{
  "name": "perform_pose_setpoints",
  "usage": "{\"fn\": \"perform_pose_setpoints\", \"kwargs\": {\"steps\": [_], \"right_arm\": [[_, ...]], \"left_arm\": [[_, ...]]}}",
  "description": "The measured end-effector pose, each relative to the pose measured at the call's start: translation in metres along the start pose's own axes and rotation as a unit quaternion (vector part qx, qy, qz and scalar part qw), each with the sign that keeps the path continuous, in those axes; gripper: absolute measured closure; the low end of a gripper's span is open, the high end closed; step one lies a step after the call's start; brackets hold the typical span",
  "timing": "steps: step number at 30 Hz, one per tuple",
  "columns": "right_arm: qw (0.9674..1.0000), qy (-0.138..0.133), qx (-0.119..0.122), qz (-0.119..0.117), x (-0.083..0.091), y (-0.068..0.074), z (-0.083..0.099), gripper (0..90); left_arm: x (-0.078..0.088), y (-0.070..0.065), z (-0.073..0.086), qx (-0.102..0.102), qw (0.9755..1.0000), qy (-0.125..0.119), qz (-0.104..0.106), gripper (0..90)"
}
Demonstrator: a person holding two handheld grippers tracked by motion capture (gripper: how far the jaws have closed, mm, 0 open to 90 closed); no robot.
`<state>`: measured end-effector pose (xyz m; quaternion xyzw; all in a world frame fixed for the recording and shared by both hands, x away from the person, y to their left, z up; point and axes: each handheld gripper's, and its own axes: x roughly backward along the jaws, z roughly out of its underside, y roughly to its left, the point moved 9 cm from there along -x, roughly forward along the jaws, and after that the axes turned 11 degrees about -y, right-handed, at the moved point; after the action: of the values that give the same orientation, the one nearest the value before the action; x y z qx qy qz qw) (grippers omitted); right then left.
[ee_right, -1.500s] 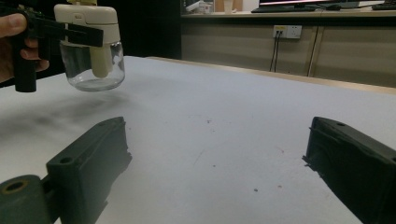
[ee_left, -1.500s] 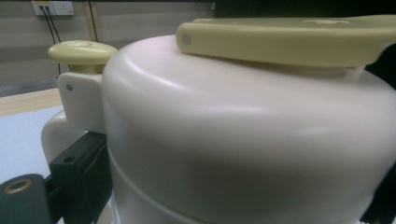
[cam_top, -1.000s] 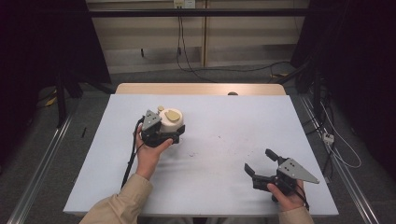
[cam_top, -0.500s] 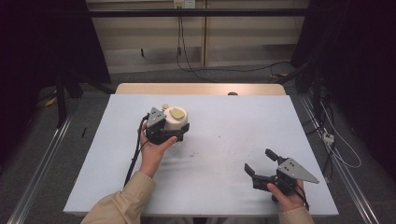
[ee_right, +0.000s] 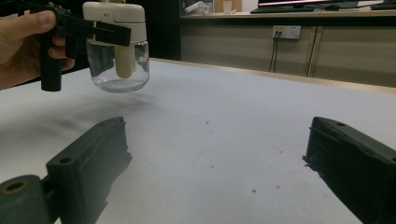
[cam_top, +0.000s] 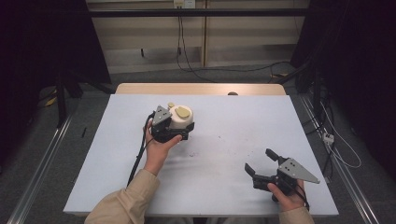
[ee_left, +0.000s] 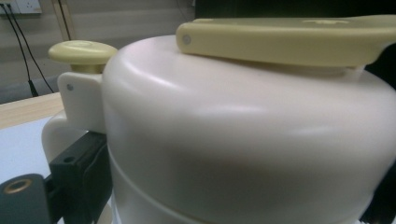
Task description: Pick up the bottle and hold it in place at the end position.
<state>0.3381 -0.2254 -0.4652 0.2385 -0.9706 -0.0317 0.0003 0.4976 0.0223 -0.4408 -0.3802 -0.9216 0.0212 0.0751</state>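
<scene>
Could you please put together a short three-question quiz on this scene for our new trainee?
1. True or false: the jar rests on the table.
2. Which gripper grips the jar by its cream top? A) left gripper B) right gripper C) both
3. Fill in: the jar's lower part is made of clear ____.

Key:
1. False. In the right gripper view the jar hangs above the tabletop, with its shadow beneath.
2. A. The left gripper's jaws clamp the cream top; the right gripper stands open above the bare table, near the front edge.
3. Glass, or a clear plastic; the pictures cannot settle which.
</scene>
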Motion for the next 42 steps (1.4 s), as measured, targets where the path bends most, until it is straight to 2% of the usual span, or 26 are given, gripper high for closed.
{"fn": "perform_pose_setpoints", "kwargs": {"steps": [42], "right_arm": [[1.0000, 0.001, -0.003, -0.003, -0.001, 0.000, 0.000, 5.4]], "left_arm": [[-0.024, -0.003, 0.002, 0.001, 1.0000, -0.005, -0.006, 6.7]]}}
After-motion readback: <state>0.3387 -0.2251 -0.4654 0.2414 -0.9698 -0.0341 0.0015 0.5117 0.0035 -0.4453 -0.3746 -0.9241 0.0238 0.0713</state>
